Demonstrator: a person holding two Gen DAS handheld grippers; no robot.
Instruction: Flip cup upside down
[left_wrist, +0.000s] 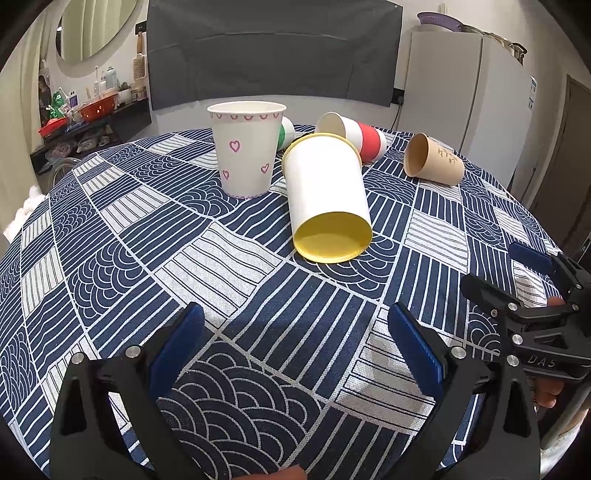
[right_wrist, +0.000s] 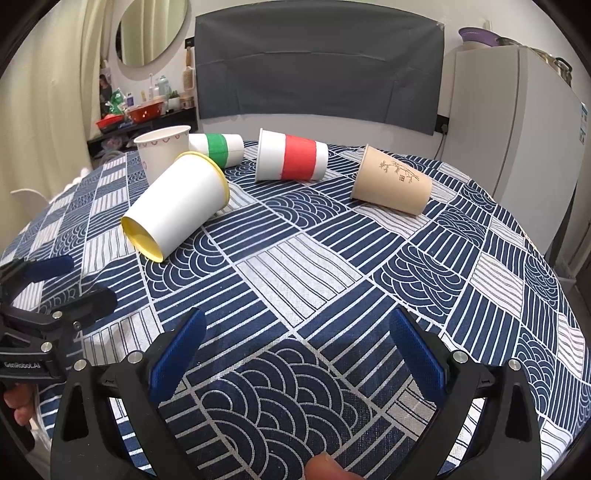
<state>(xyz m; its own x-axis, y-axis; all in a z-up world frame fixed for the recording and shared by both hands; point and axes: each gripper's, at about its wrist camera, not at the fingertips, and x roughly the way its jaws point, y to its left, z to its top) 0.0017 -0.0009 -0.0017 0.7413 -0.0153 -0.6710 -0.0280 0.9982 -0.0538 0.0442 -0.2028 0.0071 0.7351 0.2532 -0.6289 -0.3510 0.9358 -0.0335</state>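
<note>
A white paper cup with pink hearts stands upright, mouth up, at the far side of the table. Against it lies a white cup with yellow rims on its side, base toward me. My left gripper hovers open over the cloth, well short of both cups, holding nothing. My right gripper is open and empty too, to the right of the left one, near the table's front.
Three more cups lie on their sides at the back: green-banded, red-banded and brown. The round table wears a blue-and-white patterned cloth. A white fridge stands right, a cluttered shelf left.
</note>
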